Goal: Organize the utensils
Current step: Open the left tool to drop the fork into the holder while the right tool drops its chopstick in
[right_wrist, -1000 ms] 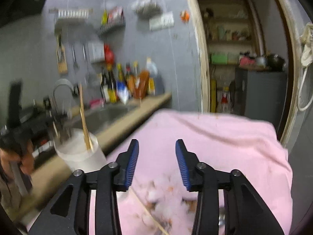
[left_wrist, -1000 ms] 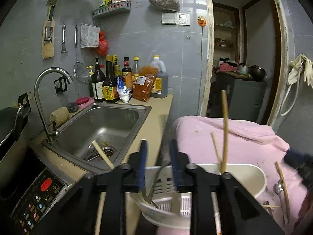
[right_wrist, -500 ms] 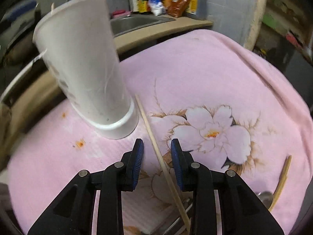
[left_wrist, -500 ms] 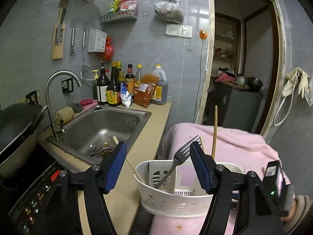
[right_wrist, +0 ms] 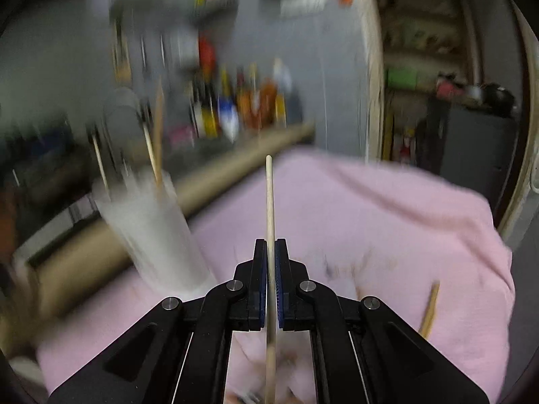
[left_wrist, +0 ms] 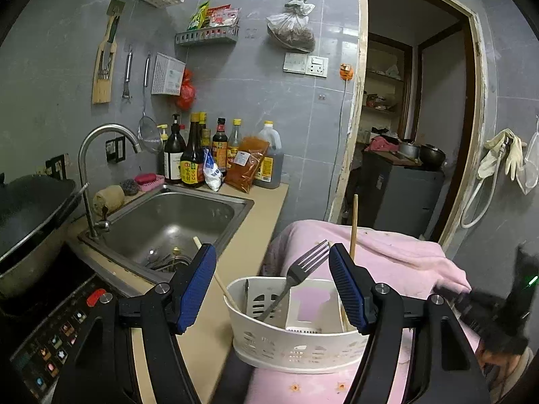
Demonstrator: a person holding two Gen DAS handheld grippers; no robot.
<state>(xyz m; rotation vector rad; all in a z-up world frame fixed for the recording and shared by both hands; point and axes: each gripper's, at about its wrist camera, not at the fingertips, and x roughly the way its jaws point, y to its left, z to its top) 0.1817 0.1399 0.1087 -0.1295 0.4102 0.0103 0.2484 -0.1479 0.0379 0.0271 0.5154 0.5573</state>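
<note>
A white perforated utensil holder (left_wrist: 296, 343) stands on the pink cloth (left_wrist: 387, 256) and holds a dark fork (left_wrist: 296, 272) and wooden chopsticks (left_wrist: 353, 222). My left gripper (left_wrist: 273, 282) is open and empty, its jaws wide on either side of the holder's rim. My right gripper (right_wrist: 269, 269) is shut on a light wooden chopstick (right_wrist: 269, 202) that points up and away. In the blurred right wrist view the holder (right_wrist: 151, 229) is to the left with chopsticks in it. Another chopstick (right_wrist: 429, 309) lies on the cloth (right_wrist: 387, 222) at right.
A steel sink (left_wrist: 168, 222) with a tap (left_wrist: 101, 155) and utensils inside is left of the cloth. Sauce bottles (left_wrist: 215, 155) line the wall. A wok (left_wrist: 30, 202) and induction cooker (left_wrist: 57, 333) are at far left. A doorway (left_wrist: 414, 134) opens behind.
My right gripper closed on the chopstick that lay on the cloth and lifted it, tilting up. My left gripper let go of the fork in the holder, opened wide and drew back.
</note>
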